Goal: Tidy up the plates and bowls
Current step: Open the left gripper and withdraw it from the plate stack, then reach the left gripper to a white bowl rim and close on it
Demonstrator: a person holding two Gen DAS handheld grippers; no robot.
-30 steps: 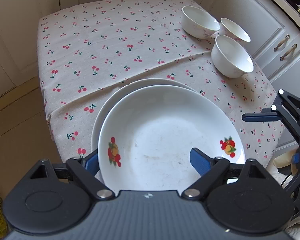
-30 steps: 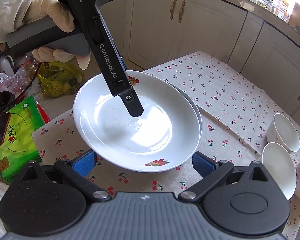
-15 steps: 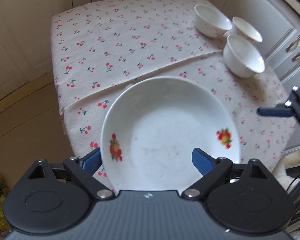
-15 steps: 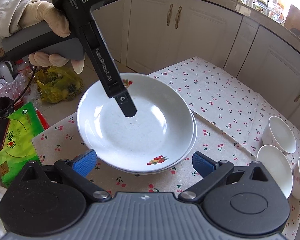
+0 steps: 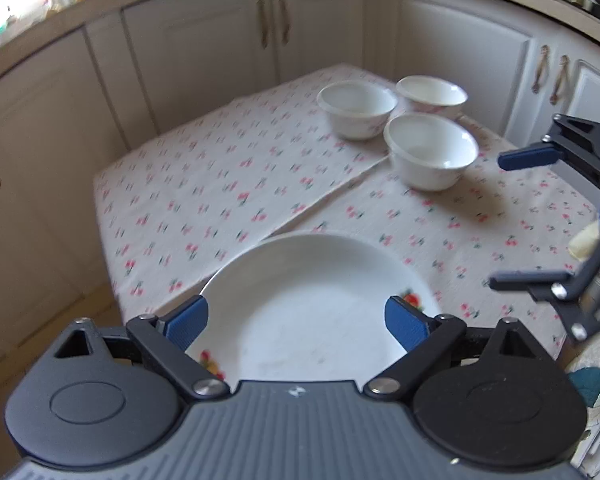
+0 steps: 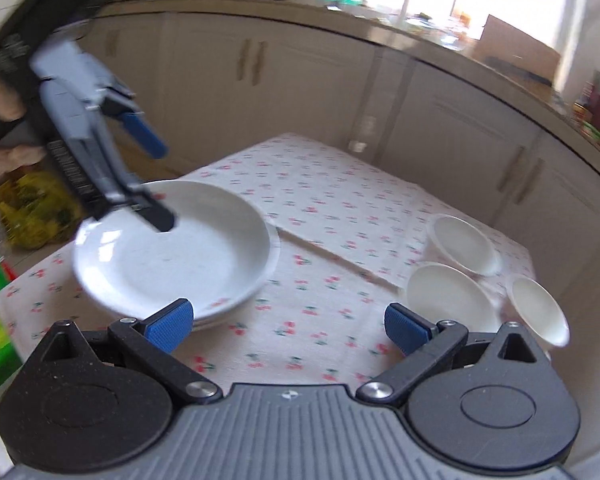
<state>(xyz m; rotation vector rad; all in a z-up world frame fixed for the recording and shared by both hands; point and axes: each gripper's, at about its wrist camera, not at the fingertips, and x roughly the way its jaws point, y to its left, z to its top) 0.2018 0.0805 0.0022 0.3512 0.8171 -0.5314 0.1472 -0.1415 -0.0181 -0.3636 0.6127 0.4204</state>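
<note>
Cherry-print tablecloth point(image 5: 228, 184): two stacked plates point(image 6: 172, 256), three bowls point(image 5: 356, 108).

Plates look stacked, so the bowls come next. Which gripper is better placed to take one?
Probably right. The right gripper is open and nearer the three bowls; the left gripper, also open, hangs over the plates.
</note>
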